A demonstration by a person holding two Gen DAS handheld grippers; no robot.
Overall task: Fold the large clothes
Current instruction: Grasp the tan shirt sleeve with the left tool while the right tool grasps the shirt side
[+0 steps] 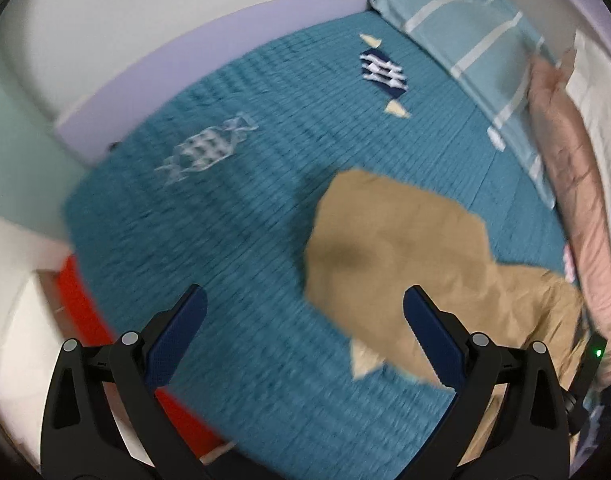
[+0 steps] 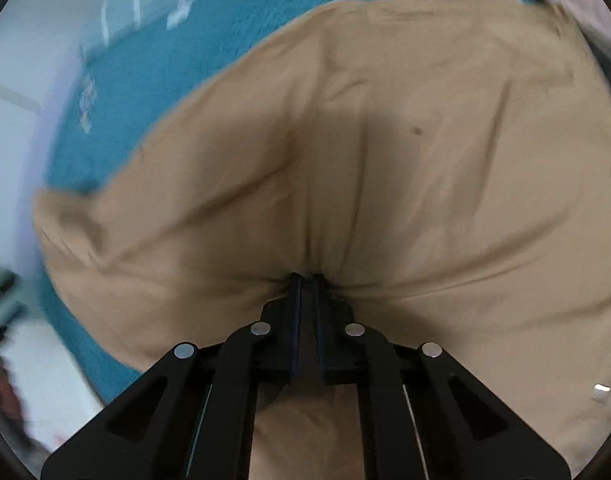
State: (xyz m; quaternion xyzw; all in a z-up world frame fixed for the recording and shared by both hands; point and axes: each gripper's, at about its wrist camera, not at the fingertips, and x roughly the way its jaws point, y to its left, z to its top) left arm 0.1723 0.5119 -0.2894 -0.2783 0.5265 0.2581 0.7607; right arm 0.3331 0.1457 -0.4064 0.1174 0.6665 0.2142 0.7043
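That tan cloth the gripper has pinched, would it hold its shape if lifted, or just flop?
Probably flop: the tan garment puckers into creases right where the right gripper pinches it. It looks thin and likely light for its spread. Lying rumpled on the teal bedspread, it would likely drag and bunch rather than slide neatly.

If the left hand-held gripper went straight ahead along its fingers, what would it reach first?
Probably the teal bedspread. The open left hand-held gripper points at bare cover, with the tan garment lying just right of its line. Motion blur makes depth uncertain, so the garment's near edge might brush the right finger.
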